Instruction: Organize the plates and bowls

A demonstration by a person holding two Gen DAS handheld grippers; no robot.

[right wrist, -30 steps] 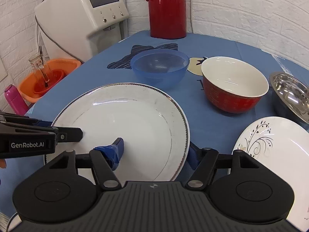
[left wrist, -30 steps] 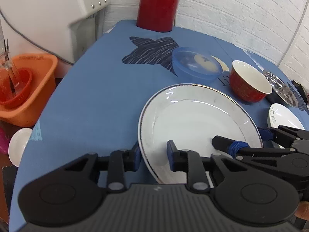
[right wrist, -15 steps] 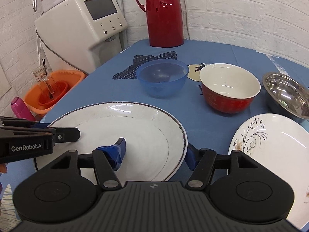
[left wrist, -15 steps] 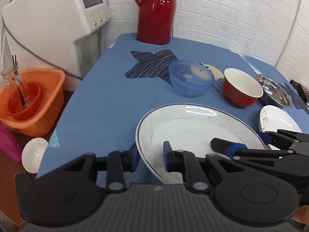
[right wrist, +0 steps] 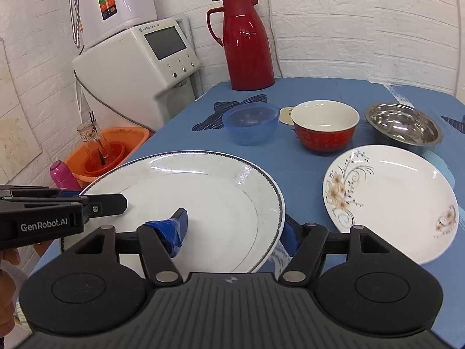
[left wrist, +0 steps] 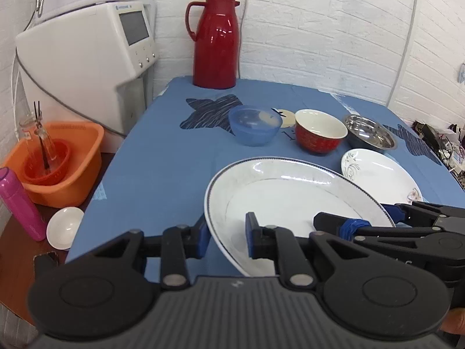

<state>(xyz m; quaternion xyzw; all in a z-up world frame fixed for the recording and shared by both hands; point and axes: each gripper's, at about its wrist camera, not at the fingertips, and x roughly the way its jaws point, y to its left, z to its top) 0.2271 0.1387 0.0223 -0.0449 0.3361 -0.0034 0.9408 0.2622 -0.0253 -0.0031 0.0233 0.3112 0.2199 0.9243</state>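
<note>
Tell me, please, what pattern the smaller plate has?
Brown flowers on dark curling stems on the smaller plate; right wrist view.

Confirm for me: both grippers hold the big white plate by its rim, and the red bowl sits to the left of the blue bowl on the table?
Not quite. The red bowl sits to the right of the blue bowl, as the right wrist view shows. The rest holds: the left gripper and right gripper both hold the big white plate by its rim.

We see our right tongs [right wrist: 232, 228] clamped across the right rim of the large white plate [right wrist: 209, 192], raised above the blue surface [right wrist: 305, 87]. Our left tongs [right wrist: 96, 203] pinch its left rim. The flowered plate [right wrist: 392, 200] lies just beside it.
</note>
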